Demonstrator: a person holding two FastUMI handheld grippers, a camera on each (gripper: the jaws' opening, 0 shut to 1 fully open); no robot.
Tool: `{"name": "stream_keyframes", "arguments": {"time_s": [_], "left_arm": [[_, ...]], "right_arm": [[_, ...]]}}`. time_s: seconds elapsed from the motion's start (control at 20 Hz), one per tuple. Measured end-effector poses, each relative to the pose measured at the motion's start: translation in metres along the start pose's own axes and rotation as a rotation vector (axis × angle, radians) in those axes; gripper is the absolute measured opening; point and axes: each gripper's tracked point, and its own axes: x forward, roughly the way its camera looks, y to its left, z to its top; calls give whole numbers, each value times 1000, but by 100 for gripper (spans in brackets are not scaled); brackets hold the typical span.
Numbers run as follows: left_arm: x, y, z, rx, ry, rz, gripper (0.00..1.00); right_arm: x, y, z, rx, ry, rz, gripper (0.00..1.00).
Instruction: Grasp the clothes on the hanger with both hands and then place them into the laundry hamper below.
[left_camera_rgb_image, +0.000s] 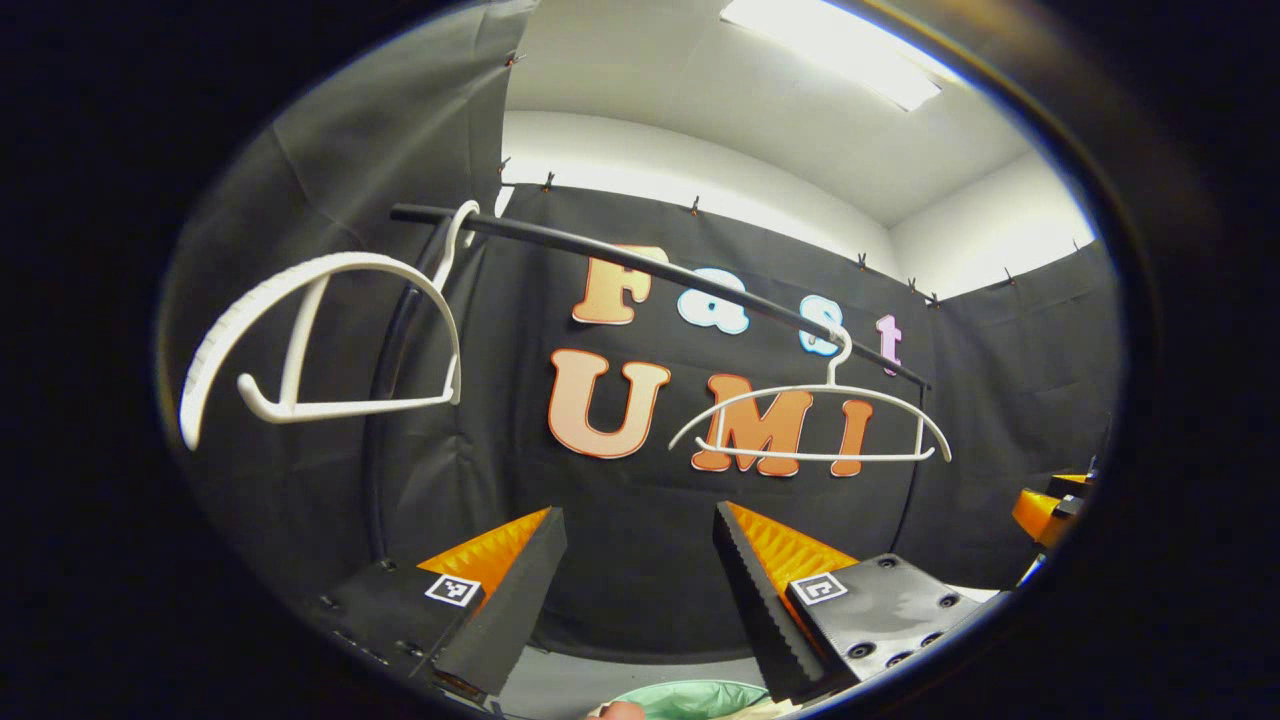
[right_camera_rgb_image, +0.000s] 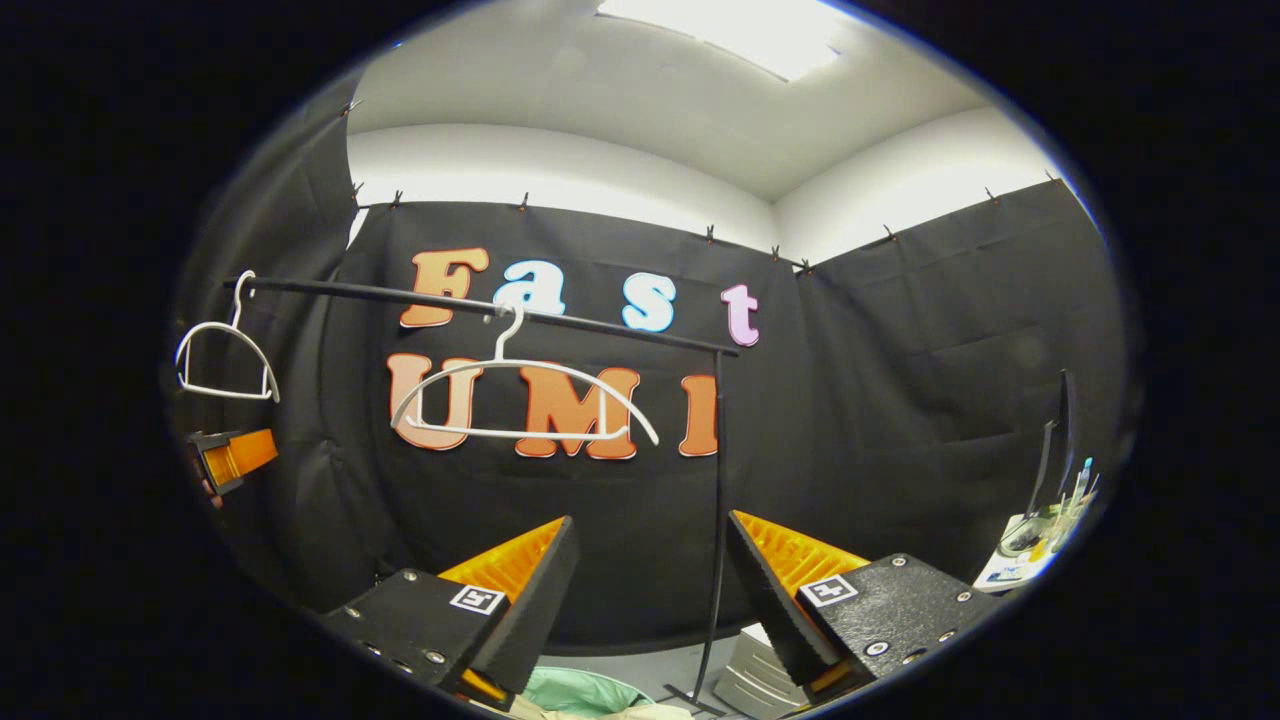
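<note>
Since both hangers (left_camera_rgb_image: 810, 425) on the rail (left_camera_rgb_image: 660, 270) hang bare, the task looks nearly done: pale cloth (right_camera_rgb_image: 575, 693) lies low beneath the rail, likely in the hamper. Left gripper (left_camera_rgb_image: 640, 590) and right gripper (right_camera_rgb_image: 650, 590) have jaws apart, holding nothing.
</note>
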Motion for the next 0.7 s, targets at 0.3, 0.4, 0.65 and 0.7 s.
{"name": "stream_keyframes", "arguments": {"time_s": [0.3, 0.4, 0.65, 0.7], "left_arm": [[-2, -4, 0, 6, -4, -13, 100], [-2, -2, 1, 14, -6, -10, 93], [-4, 3, 8, 8, -17, -3, 96], [-4, 4, 10, 15, -24, -1, 96]], "right_arm": [[-10, -24, 15, -26, -48, -77, 92], [-11, -20, 26, -20, -86, -75, 92], [-5, -1, 17, -23, -46, -17, 92], [-5, 0, 18, -32, -49, -13, 92]]}}
